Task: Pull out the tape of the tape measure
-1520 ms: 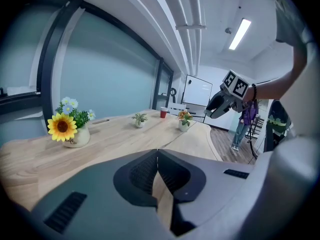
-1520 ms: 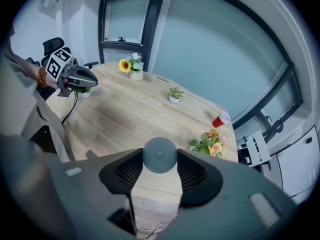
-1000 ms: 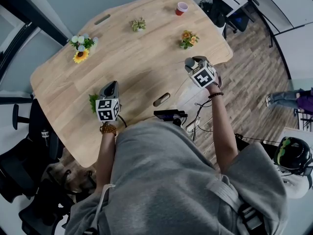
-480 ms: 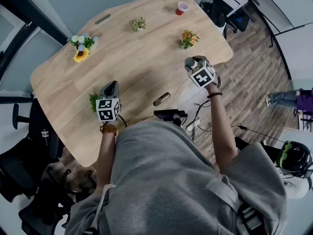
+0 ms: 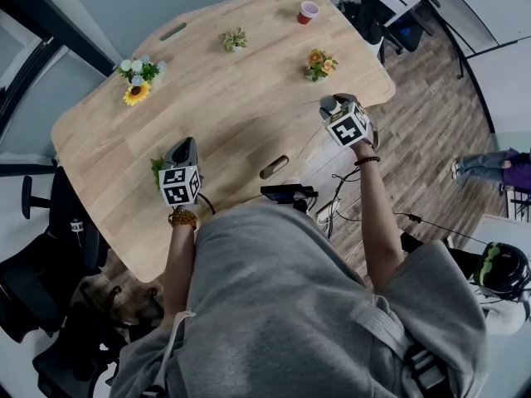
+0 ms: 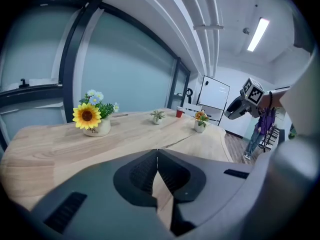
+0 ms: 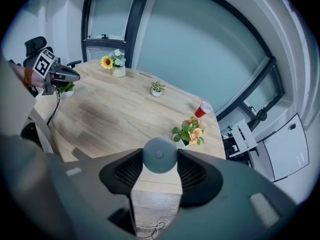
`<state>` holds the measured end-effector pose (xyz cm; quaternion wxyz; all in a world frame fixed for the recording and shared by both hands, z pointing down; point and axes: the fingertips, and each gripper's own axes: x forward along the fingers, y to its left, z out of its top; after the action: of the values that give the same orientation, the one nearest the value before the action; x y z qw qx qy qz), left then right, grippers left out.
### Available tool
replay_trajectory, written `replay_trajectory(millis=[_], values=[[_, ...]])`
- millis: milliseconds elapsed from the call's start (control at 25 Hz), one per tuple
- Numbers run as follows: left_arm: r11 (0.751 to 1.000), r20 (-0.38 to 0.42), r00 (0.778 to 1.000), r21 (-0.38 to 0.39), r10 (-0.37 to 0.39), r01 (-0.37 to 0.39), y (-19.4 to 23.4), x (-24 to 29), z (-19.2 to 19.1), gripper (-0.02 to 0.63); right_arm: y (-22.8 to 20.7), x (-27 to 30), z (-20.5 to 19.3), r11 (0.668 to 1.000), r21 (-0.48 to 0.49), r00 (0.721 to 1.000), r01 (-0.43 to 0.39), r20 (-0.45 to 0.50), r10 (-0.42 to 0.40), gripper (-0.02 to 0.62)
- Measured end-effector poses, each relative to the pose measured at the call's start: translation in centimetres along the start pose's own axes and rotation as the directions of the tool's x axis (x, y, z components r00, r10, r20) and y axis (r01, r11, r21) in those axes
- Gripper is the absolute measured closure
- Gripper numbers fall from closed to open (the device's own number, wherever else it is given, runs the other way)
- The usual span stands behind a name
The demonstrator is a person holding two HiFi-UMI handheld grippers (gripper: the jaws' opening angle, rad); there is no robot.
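A round grey-blue tape measure (image 7: 159,151) sits between the jaws of my right gripper (image 7: 160,160), and both pads press on its sides. No tape shows pulled out of it. In the head view this gripper (image 5: 334,109) hangs over the wooden table's (image 5: 224,98) right front corner, with the tape measure (image 5: 328,104) at its tip. My left gripper (image 6: 158,153) is shut, its fingertips touching with nothing seen between them. In the head view it (image 5: 187,145) hovers over the table's front left, well apart from the right one.
On the table stand a sunflower pot (image 5: 137,80), a small green plant (image 5: 236,41), an orange-flower pot (image 5: 320,65) and a red cup (image 5: 309,13). Another small plant (image 5: 158,171) is beside the left gripper. A black device (image 5: 286,193) and cables sit at the front edge.
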<state>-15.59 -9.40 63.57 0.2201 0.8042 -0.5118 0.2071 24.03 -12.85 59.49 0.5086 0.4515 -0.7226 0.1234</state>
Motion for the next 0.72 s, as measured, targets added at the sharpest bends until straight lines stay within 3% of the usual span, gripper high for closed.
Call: replay_trajectory(millis=[720], values=[[0.999, -0.008, 0.999, -0.004, -0.033, 0.033, -0.9, 0.3, -0.3, 0.595, 2.2, 0.3, 1.8, 0.998, -0.049, 0.999, -0.037, 0.028, 0.039, 0.371]])
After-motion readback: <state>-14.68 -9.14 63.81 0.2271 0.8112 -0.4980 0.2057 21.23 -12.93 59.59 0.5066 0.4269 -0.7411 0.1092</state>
